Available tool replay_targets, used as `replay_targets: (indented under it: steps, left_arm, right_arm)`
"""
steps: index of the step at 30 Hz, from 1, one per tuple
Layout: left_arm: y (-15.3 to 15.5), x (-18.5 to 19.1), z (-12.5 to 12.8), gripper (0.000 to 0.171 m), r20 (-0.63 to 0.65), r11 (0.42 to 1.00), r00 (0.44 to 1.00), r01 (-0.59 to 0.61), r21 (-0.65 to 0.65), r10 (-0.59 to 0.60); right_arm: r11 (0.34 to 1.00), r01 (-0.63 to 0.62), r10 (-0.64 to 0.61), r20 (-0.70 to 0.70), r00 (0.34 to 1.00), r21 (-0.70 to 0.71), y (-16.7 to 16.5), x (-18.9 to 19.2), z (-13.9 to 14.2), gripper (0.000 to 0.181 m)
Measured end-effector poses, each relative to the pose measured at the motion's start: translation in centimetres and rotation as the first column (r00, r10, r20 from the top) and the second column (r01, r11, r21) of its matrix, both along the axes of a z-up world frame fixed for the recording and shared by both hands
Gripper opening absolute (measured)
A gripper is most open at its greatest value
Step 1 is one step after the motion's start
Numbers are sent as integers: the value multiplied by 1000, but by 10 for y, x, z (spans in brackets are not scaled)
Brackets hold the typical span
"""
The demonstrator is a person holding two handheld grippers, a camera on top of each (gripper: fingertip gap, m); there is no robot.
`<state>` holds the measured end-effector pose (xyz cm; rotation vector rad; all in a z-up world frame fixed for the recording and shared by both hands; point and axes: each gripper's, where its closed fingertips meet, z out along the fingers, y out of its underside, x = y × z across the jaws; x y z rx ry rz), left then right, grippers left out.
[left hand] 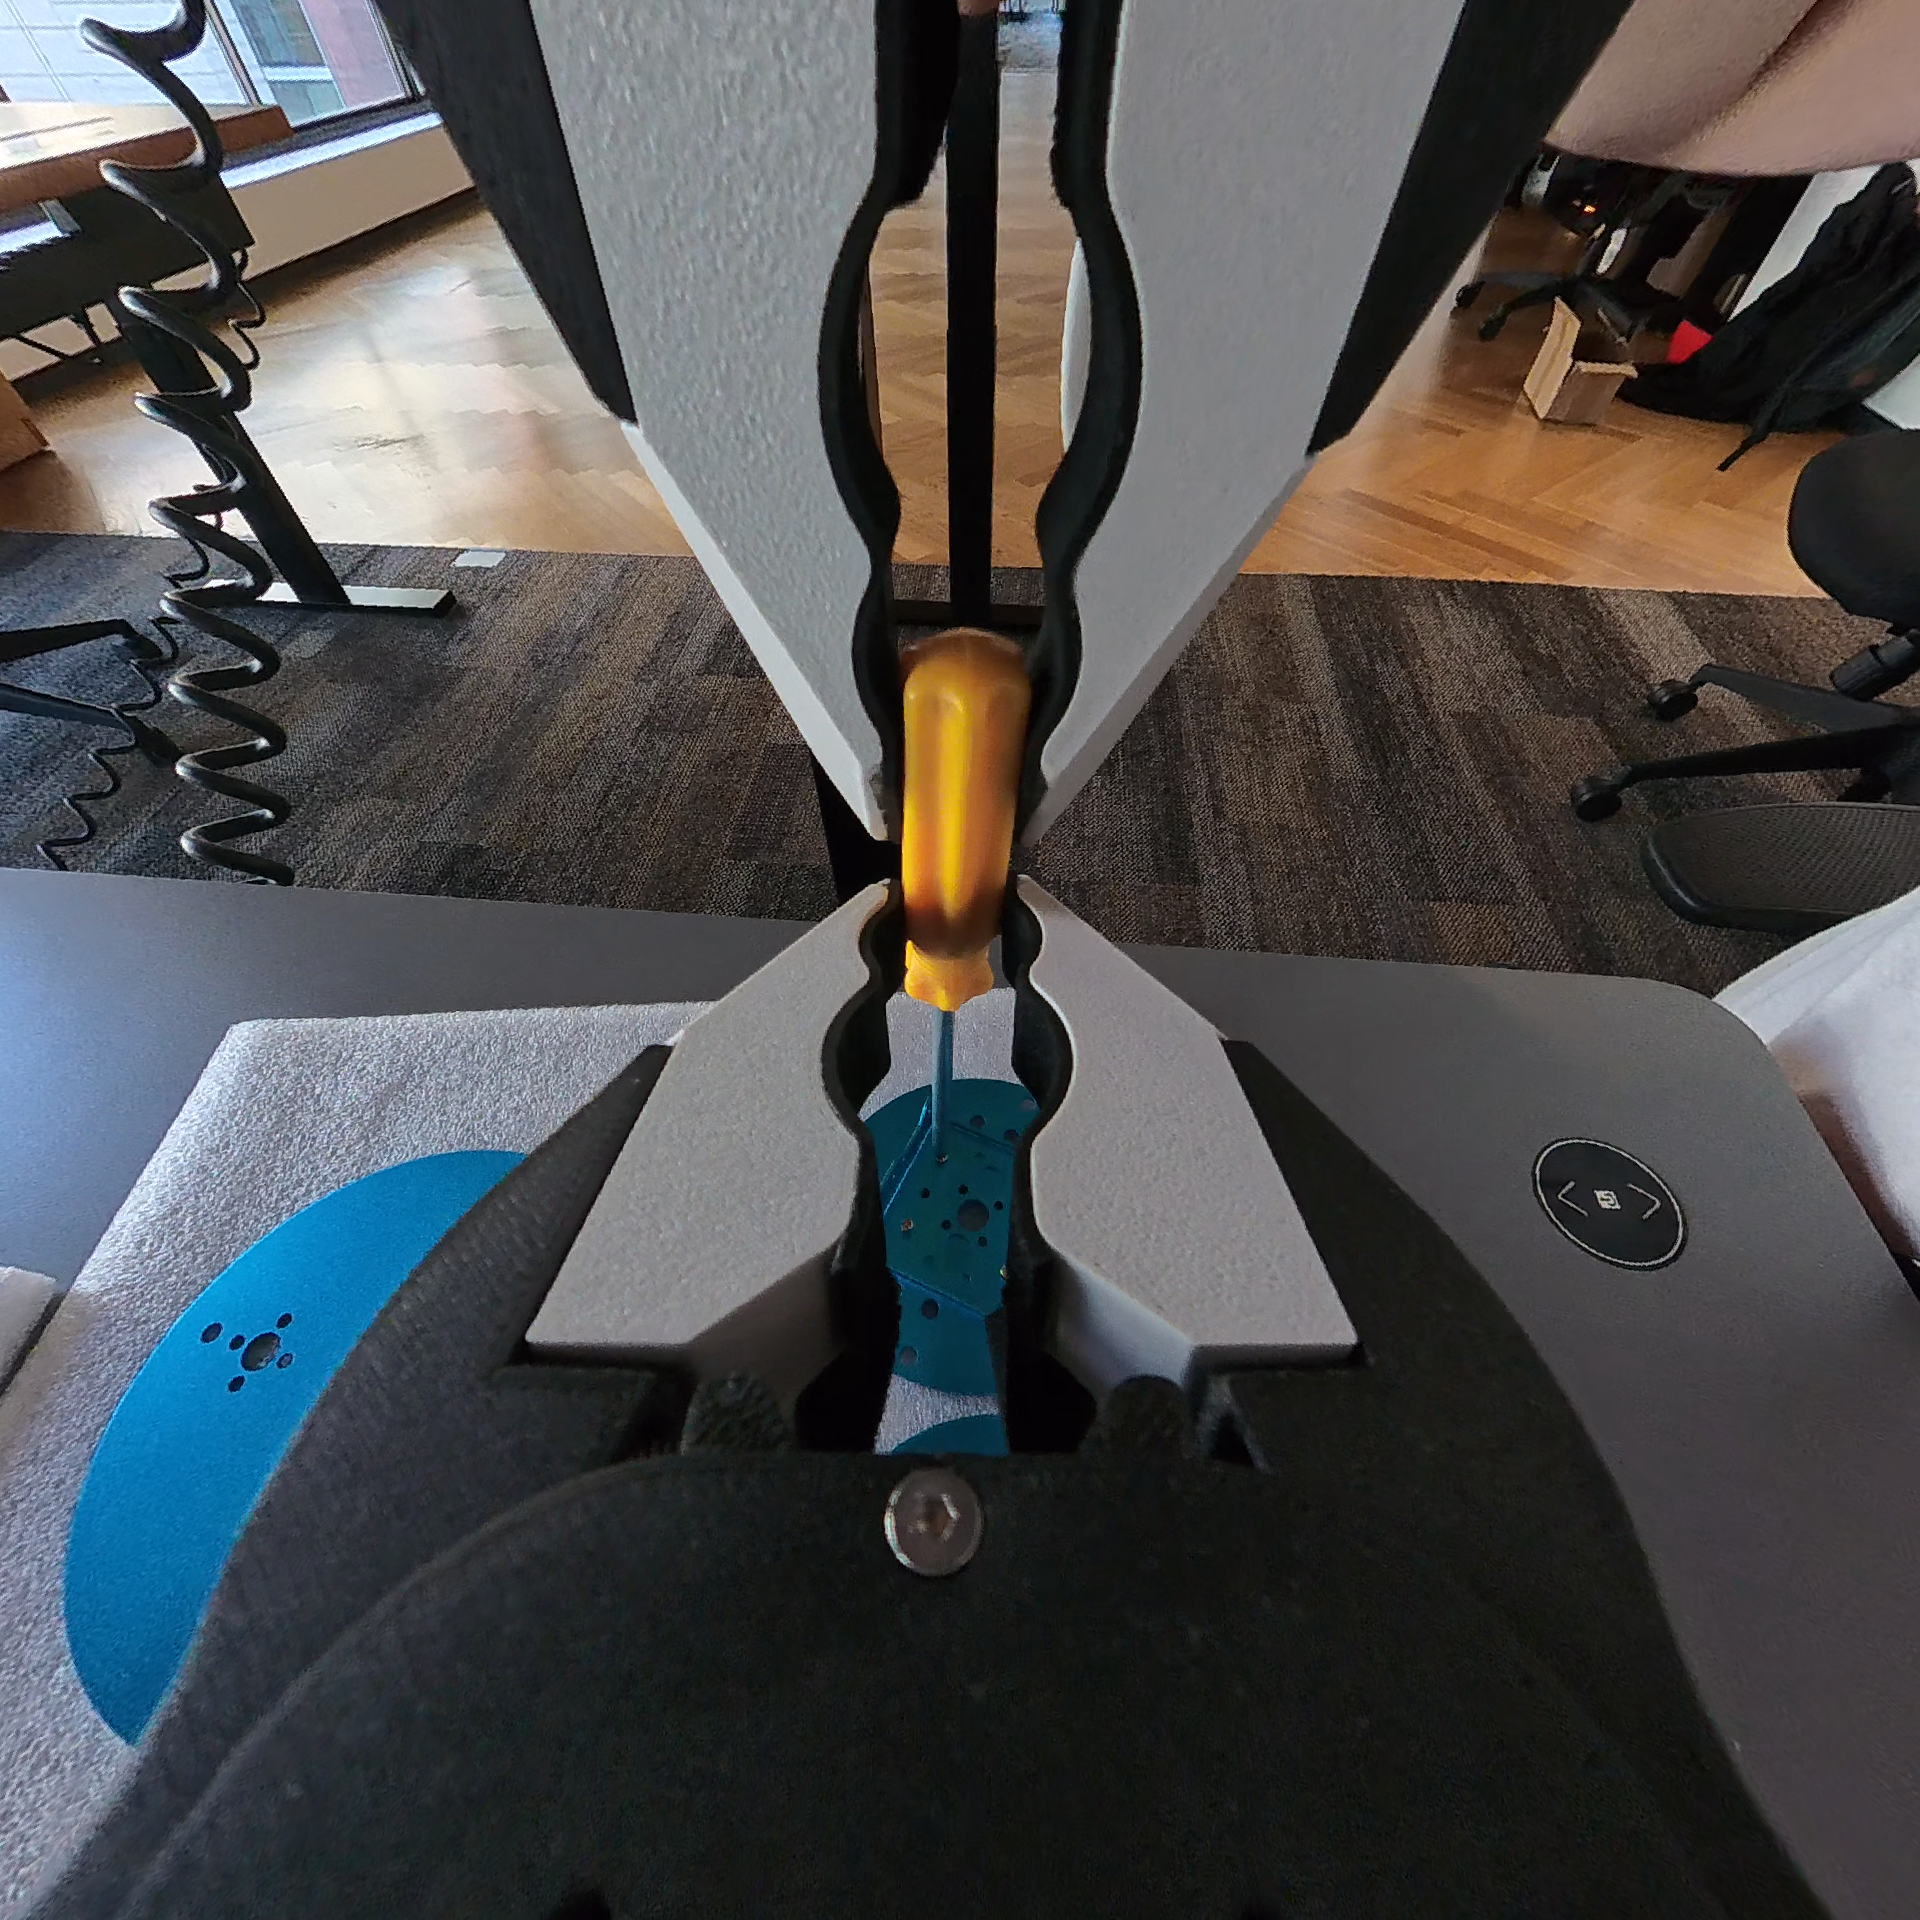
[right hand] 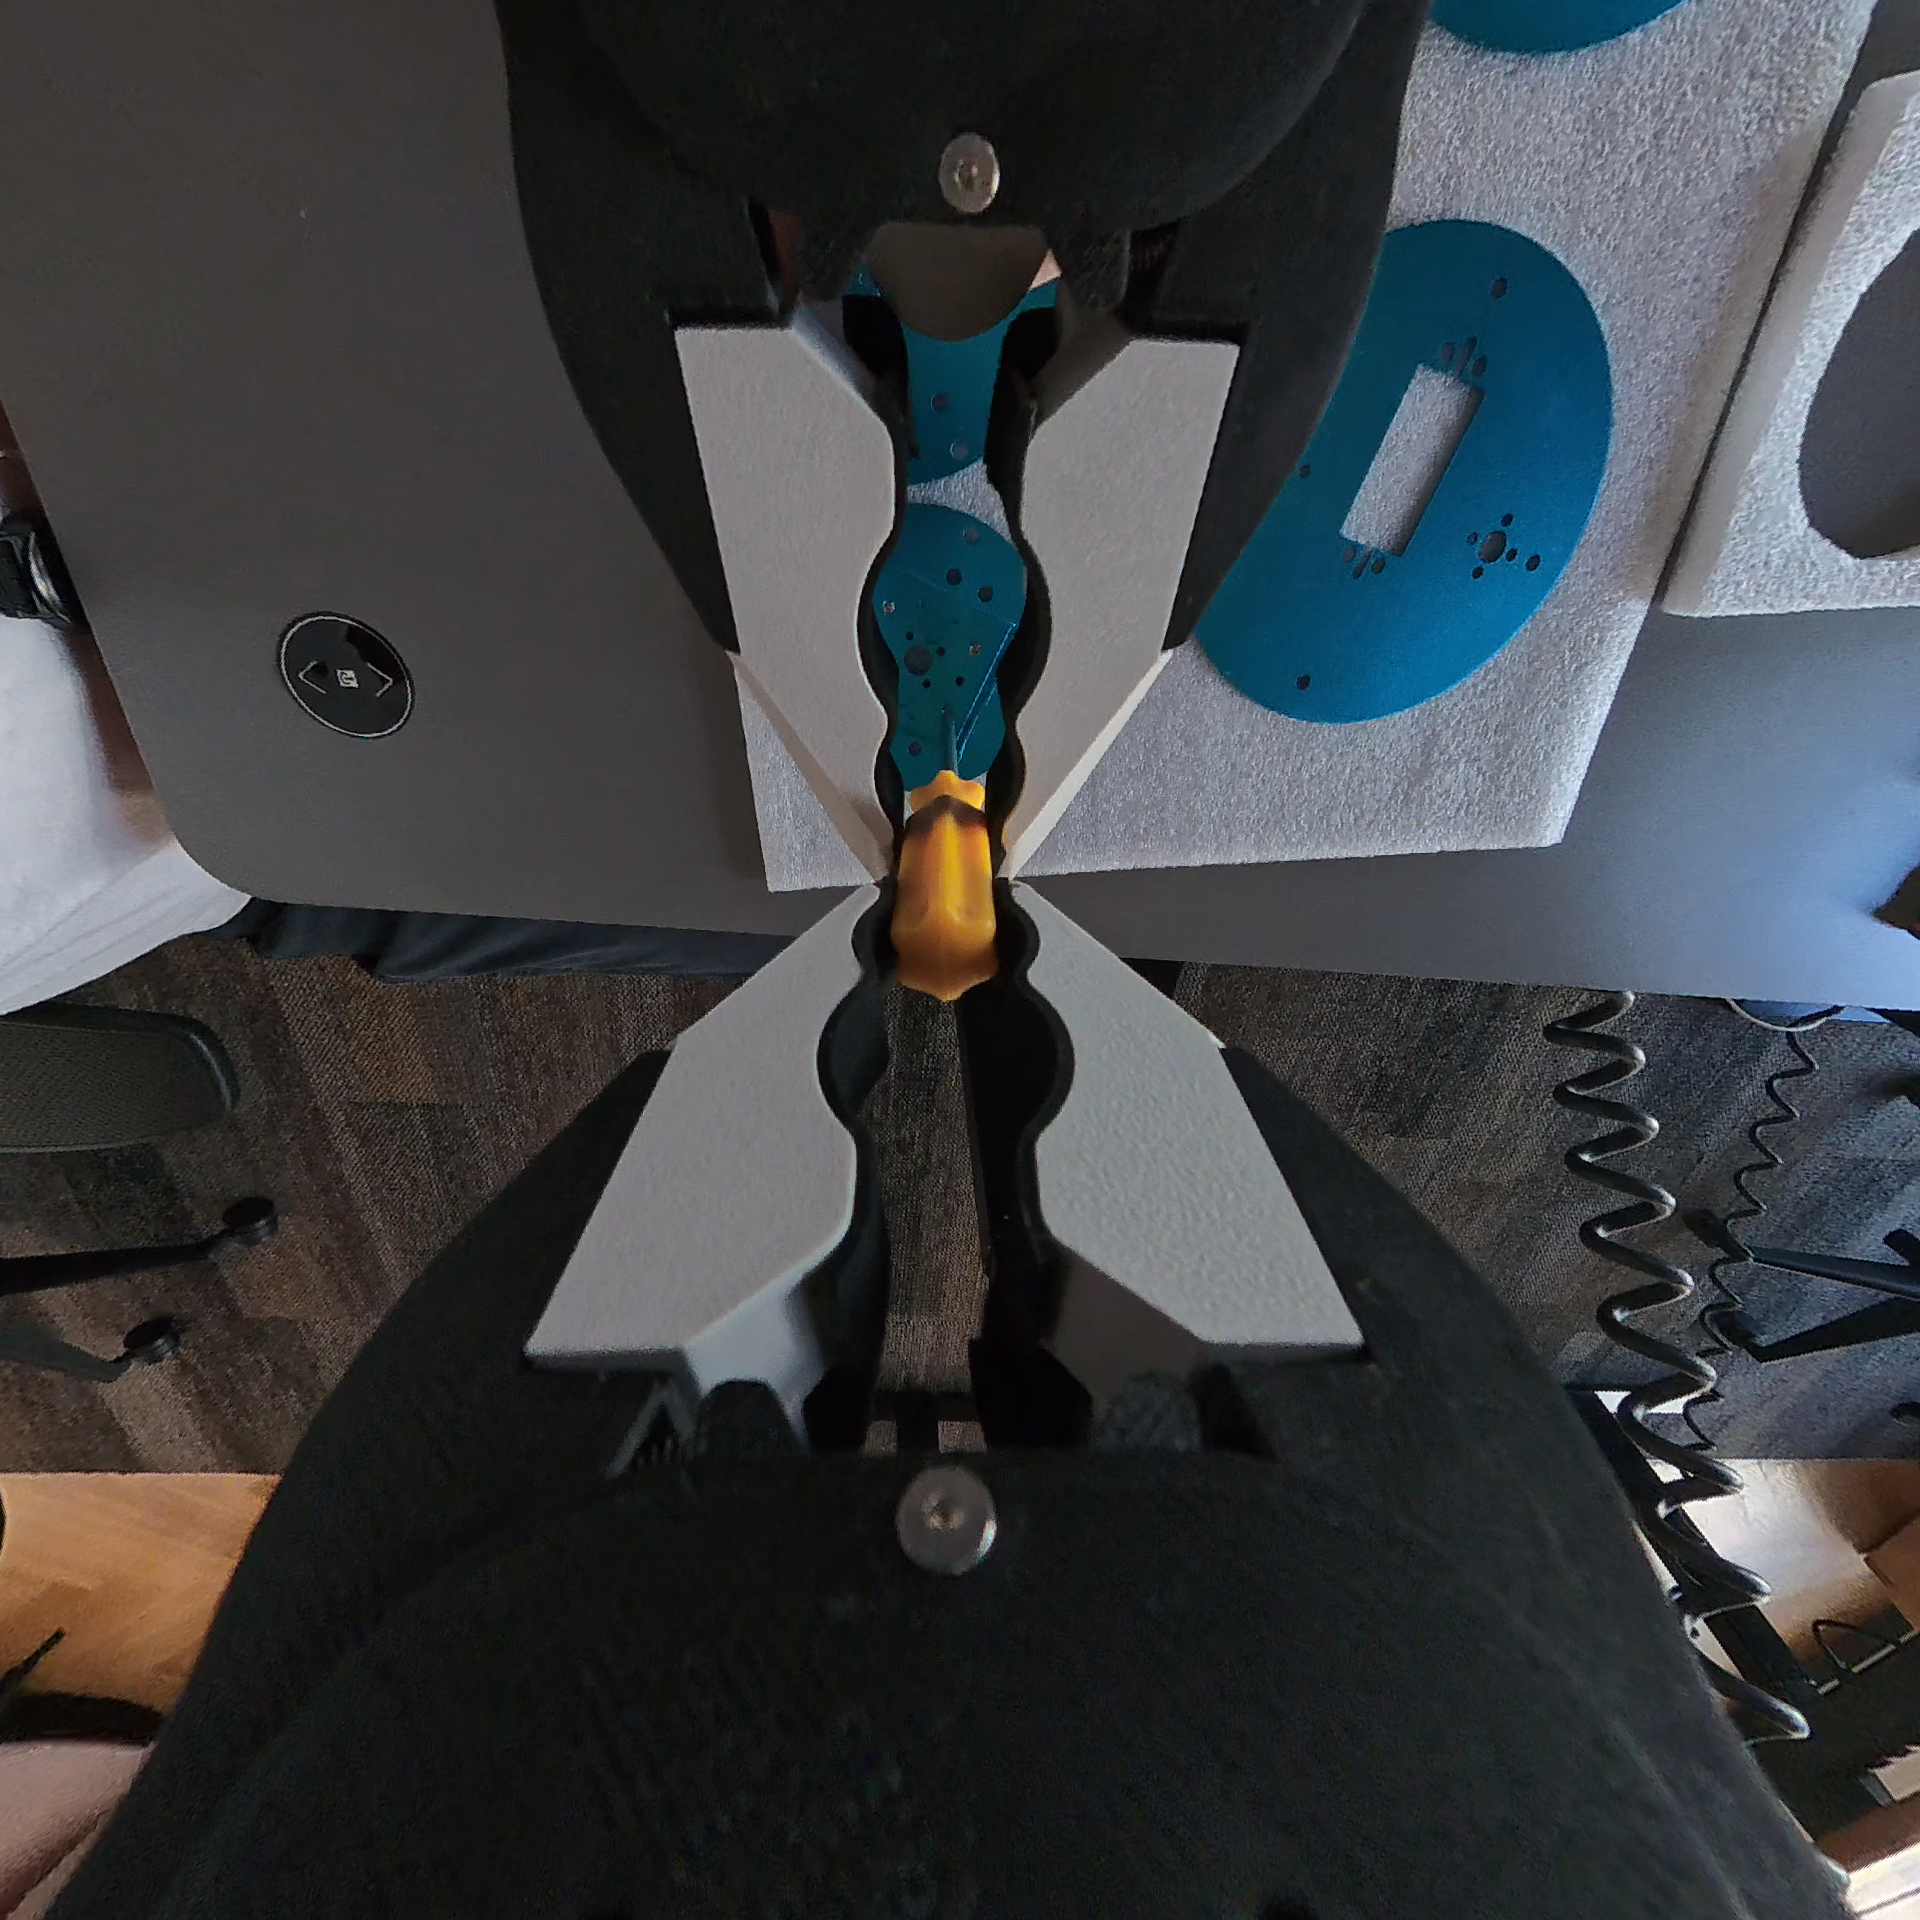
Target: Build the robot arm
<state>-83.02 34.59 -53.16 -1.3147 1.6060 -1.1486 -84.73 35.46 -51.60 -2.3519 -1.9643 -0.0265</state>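
The left gripper (left hand: 951,894) body hides most of the blue plate (left hand: 208,1455); the screwdriver (left hand: 951,790) tip is too small to tell.

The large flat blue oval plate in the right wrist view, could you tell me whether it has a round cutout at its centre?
No, the large flat blue oval plate has a rectangular cutout at its centre.

The screwdriver (left hand: 954,821) has a glossy amber plastic handle; the blue plate (right hand: 1423,488) looks like matt anodised metal, lying on rough white foam (right hand: 1621,208) over a smooth grey table (left hand: 1507,1091).
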Motion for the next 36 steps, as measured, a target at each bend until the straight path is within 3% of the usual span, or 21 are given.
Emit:
replay_targets:
  steps: [8,11,16,19,20,21,23,26,31,36]
  left_arm:
    - [-2,1,1,21,9,1000,1000,-6,-20,6]
    - [2,3,0,16,8,999,999,-32,24,32]
    - [2,3,-1,17,11,999,1000,-14,33,14]
    - [-1,4,-1,17,6,999,1000,13,47,-14]
    - [-2,4,-1,17,3,998,1000,22,57,-22]
    - [-2,4,-1,17,2,998,1000,23,64,-23]
    - [-3,4,-1,17,1,998,1000,27,62,-27]
    - [-1,3,-1,17,-2,998,1000,28,59,-28]
    - [-2,4,-1,17,-6,997,999,36,62,-36]
    - [-2,3,-2,17,-16,998,999,36,54,-35]
  right_arm:
    - [996,85,-85,-38,996,-2,2,-4,0,16]
    - [990,141,-140,-73,987,5,2,-5,-1,16]
    - [942,335,-335,-109,936,-16,2,-5,-1,18]
    - [978,207,-205,-92,974,10,3,-7,0,22]
    - [989,135,-128,-110,986,56,7,-10,3,38]
    - [994,62,-51,-117,992,88,9,-13,6,42]
    - [992,-75,88,-123,989,104,4,-16,13,31]
    - [980,-172,183,-124,975,95,0,-18,19,18]
    - [986,-160,164,-73,984,52,-2,-15,16,17]
    - [997,70,-68,-86,994,22,0,-17,16,12]
